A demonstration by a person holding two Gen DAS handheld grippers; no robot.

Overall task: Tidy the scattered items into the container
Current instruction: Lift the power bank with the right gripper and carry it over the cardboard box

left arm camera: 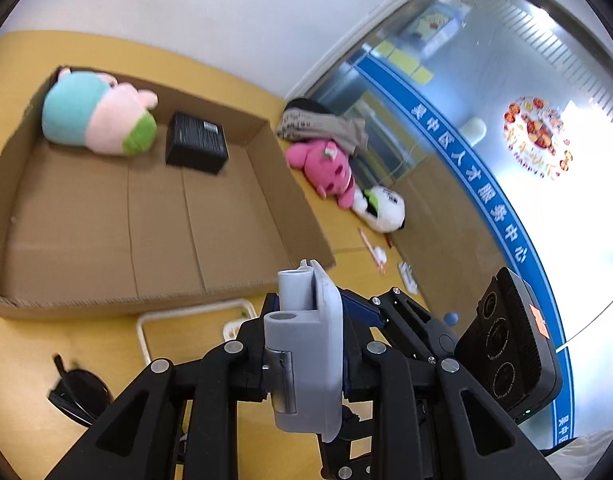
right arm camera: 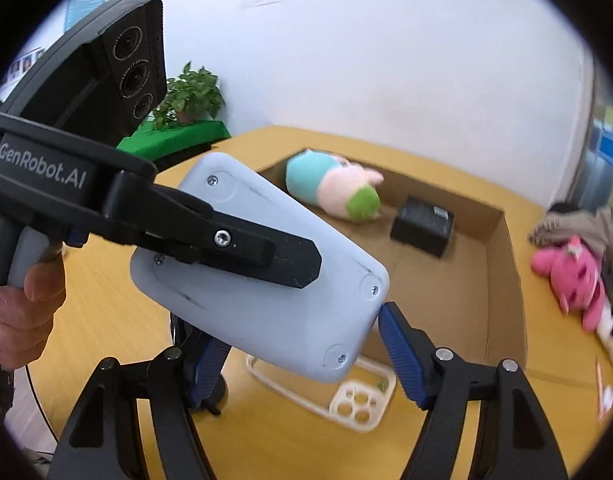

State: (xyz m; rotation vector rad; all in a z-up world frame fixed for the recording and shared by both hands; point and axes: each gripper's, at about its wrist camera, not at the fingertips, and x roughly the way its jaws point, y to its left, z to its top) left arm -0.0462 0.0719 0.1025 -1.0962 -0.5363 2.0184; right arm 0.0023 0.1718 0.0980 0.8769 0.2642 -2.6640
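Left wrist: three plush toys (left arm camera: pixel 98 114), one box (left arm camera: pixel 146 216).

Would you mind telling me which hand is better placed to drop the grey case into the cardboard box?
Left: its gripper already clamps the grey case; the right gripper is open.

Daylight blows out the glass partition (left arm camera: pixel 566 168) to my right; the room is evenly bright. Plush toys (right arm camera: pixel 334 192) smear with motion blur, and fisheye edges bend into black corners.
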